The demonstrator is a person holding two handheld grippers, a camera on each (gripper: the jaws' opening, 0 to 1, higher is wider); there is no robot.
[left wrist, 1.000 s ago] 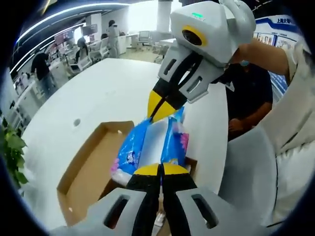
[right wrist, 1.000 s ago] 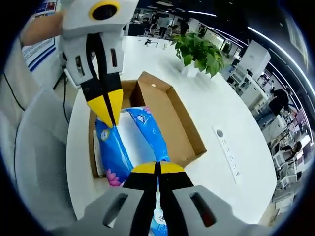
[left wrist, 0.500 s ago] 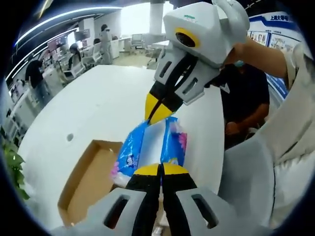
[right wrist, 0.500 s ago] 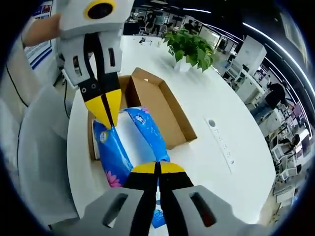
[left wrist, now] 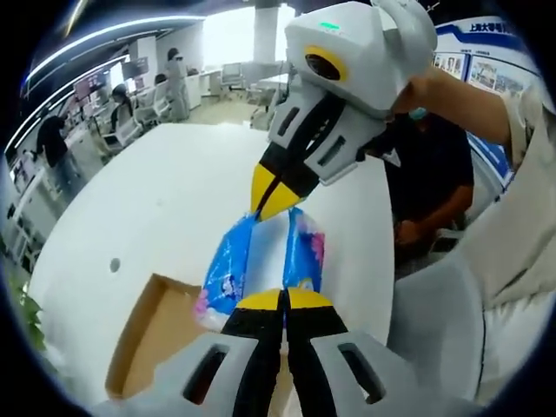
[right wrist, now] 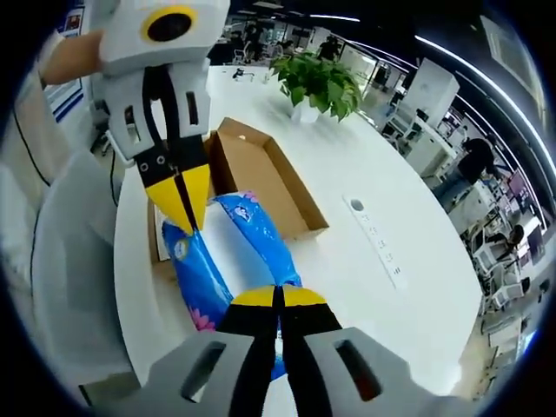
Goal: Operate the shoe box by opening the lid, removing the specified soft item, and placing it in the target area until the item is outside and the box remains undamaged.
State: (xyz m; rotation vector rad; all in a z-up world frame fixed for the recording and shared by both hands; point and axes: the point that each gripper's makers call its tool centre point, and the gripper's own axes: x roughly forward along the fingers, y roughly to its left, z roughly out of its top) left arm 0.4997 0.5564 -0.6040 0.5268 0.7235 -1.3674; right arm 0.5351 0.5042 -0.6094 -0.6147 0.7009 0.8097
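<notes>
Both the left gripper (left wrist: 282,300) and right gripper (right wrist: 278,297) clamp the blue tissue pack (right wrist: 228,252) above the open shoe box (right wrist: 261,169); potted plant (right wrist: 317,82) upper centre, power strip (right wrist: 375,241) right.

There are two hand-held grippers, the left hand-held gripper (left wrist: 282,300) and the right hand-held gripper (right wrist: 280,297), one blue-and-white soft package (right wrist: 233,246), one open cardboard shoe box (right wrist: 261,174), one white table (right wrist: 347,261), one potted plant (right wrist: 317,82) and one power strip (right wrist: 375,241).
</notes>
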